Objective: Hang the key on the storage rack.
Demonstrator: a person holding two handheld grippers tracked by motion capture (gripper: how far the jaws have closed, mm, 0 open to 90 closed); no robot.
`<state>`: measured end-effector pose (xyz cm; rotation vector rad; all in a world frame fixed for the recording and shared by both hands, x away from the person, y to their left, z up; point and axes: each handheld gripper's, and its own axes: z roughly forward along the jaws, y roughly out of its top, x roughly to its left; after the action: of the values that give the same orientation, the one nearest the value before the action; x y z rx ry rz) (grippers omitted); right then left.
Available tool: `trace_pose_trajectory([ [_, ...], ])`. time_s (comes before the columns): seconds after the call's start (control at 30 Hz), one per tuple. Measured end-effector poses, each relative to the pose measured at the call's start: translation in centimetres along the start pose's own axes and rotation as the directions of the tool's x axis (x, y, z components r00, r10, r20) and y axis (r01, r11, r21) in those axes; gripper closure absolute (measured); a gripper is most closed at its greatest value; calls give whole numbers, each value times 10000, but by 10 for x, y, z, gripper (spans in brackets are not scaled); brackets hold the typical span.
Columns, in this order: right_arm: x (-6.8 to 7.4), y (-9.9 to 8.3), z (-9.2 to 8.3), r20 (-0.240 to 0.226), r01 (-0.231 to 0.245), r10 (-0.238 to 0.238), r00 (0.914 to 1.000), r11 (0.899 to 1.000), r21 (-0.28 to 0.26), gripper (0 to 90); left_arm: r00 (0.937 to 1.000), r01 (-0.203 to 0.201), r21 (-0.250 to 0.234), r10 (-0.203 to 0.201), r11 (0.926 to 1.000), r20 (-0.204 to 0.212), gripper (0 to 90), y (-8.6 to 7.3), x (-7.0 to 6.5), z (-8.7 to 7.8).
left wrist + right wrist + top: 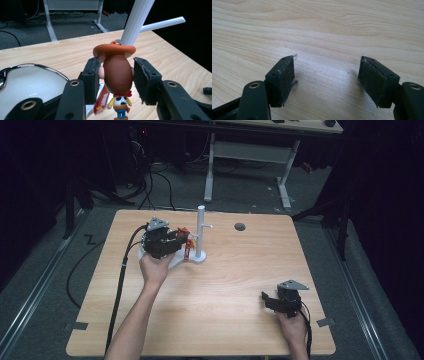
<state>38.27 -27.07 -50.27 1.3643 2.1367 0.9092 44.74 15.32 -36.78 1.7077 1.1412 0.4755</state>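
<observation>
Beside white stand point(136, 21), left claw point(117, 77) pinches cowboy figure point(117, 75).

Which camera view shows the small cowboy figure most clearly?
The left gripper view: the cowboy figure sits close up between the tongs, seen from behind. The high view shows it as a tiny red-orange spot beside the white stand.

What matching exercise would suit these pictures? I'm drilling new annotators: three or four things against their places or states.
Things:
1. cowboy figure
2. right gripper
3. white stand
4. white dish

States:
A. open over bare wood
B. upright, with a side peg
C. between the left gripper's jaws
D. shiny-rimmed, beside the left jaw

Pairs: 1-C, 2-A, 3-B, 4-D
</observation>
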Motion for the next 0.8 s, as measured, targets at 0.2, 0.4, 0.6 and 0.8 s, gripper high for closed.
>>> trace_pose_trajectory([
  [0.2,0,0,0,-7,-6,6,10000,10000,-2,297,9999,103,-54,-103,9999,-22,571,-6,2,1],
  [0.4,0,0,0,-5,-8,8,10000,10000,0,297,9997,193,-73,-194,9998,-121,571,-12,7,-1],
  [0.6,0,0,0,-4,8,-8,10000,10000,-5,297,9995,190,-24,-190,9998,-256,570,-17,9,2],
  [0.8,0,0,0,-3,-5,5,10000,10000,-1,297,9994,91,215,-84,9997,-350,570,-26,8,7],
])
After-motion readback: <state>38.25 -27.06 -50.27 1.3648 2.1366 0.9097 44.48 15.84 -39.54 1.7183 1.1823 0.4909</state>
